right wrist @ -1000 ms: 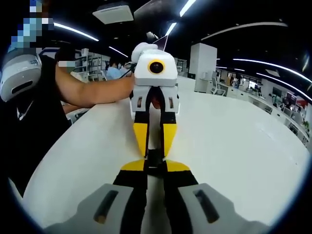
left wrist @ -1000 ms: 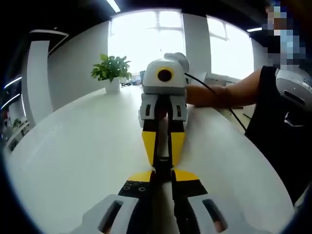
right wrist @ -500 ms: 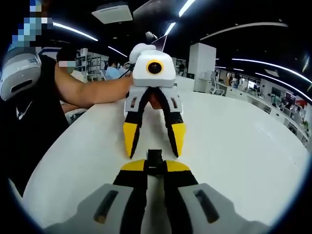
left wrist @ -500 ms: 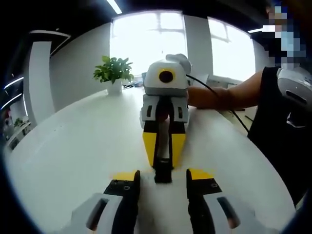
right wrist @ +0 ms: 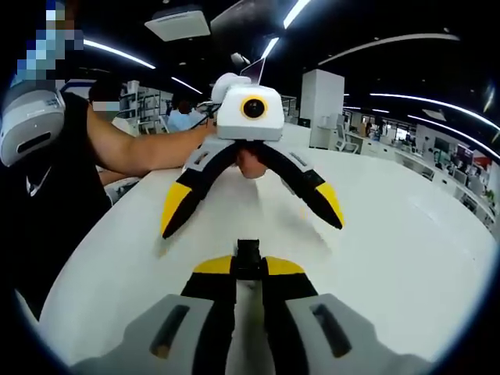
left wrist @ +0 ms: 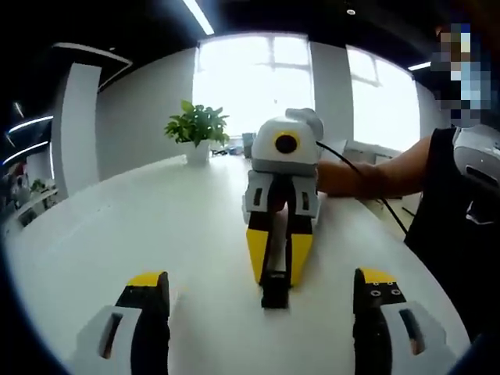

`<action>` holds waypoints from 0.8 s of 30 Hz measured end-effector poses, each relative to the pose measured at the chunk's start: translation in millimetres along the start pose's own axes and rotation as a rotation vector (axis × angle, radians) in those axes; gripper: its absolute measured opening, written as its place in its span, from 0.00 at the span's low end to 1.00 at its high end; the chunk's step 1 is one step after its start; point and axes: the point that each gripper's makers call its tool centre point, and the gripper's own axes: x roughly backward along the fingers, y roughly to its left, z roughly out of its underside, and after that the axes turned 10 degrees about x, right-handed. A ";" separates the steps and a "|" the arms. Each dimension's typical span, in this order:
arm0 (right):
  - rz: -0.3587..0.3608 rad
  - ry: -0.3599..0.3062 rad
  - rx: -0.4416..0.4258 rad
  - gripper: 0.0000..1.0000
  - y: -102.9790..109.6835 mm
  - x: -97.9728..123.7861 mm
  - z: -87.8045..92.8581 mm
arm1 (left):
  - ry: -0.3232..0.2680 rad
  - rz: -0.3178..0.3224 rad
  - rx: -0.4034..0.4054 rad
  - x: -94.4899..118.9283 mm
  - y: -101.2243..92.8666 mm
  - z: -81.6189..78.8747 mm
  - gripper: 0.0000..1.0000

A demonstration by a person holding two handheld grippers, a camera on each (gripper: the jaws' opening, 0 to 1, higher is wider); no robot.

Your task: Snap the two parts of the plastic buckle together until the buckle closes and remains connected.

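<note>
Since a second ago the left tongs [left wrist: 262,308] have let go and spread wide. The buckle [left wrist: 274,286] lies mid-bench [left wrist: 117,234], pinched by the closed right tongs [right wrist: 248,269]. A plant [left wrist: 198,129] stands at the far edge.

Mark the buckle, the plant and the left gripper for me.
Buckle [left wrist: 274,287]: left gripper view, its black end past the yellow tips.
Plant [left wrist: 198,125]: left gripper view, its leaves.
Left gripper [right wrist: 251,209]: right gripper view, midway between its spread tips.
</note>
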 end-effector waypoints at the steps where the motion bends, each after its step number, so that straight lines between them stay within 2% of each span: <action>1: 0.000 0.000 0.000 0.11 -0.1 -0.2 -0.1 | 0.001 -0.004 -0.003 0.1 0.2 0.0 1.00; 8: 0.005 -0.001 -0.003 0.11 -2.1 0.1 -0.9 | 0.002 -0.030 -0.008 0.9 5.3 -0.3 1.00; 13: 0.024 -0.005 -0.013 0.11 -6.9 0.7 -2.4 | -0.035 -0.060 0.007 6.1 13.2 -8.9 1.00; 24: 0.055 -0.010 -0.023 0.11 -15.4 2.6 -5.2 | -0.047 -0.116 -0.003 12.3 24.1 -13.3 1.00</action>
